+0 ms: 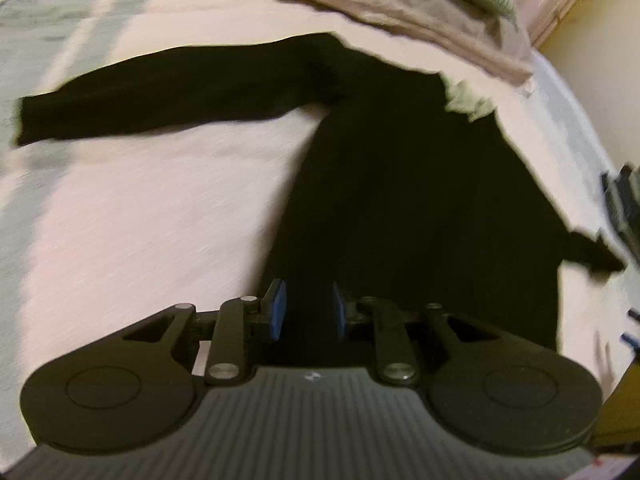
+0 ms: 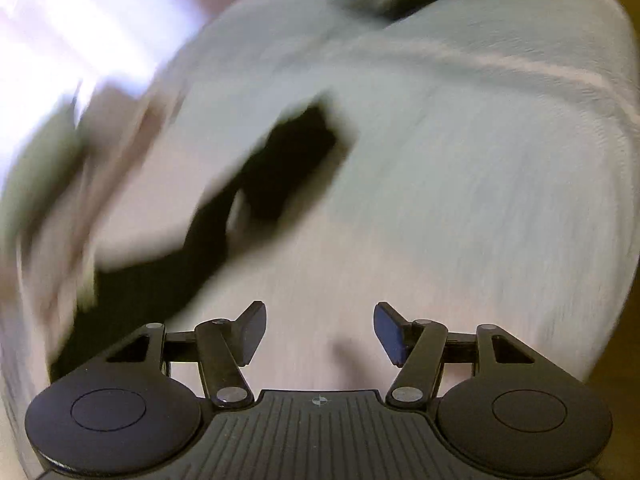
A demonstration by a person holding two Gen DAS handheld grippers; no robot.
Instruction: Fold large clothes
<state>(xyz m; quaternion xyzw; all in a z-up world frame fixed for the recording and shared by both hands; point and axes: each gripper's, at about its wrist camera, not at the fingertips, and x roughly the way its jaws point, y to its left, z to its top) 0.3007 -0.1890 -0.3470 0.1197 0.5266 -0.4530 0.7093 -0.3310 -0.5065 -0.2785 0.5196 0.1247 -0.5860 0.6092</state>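
Left gripper (image 1: pixel 307 312), jaws narrowly apart, hangs over the black sweater (image 1: pixel 400 200) stretching lengthwise away across the bed (image 1: pixel 140 220), one sleeve (image 1: pixel 160 92) pointing left; right gripper (image 2: pixel 320 334) gapes empty.

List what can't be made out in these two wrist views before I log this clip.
- Left wrist view: the black garment's lower hem, hidden behind the left gripper; whether the pads touch cloth is unclear.
- Left wrist view: dark items at the right edge, cut off.
- Right wrist view: the black sleeve and the bedding, smeared by motion blur; nothing lies between the open right gripper's fingers.
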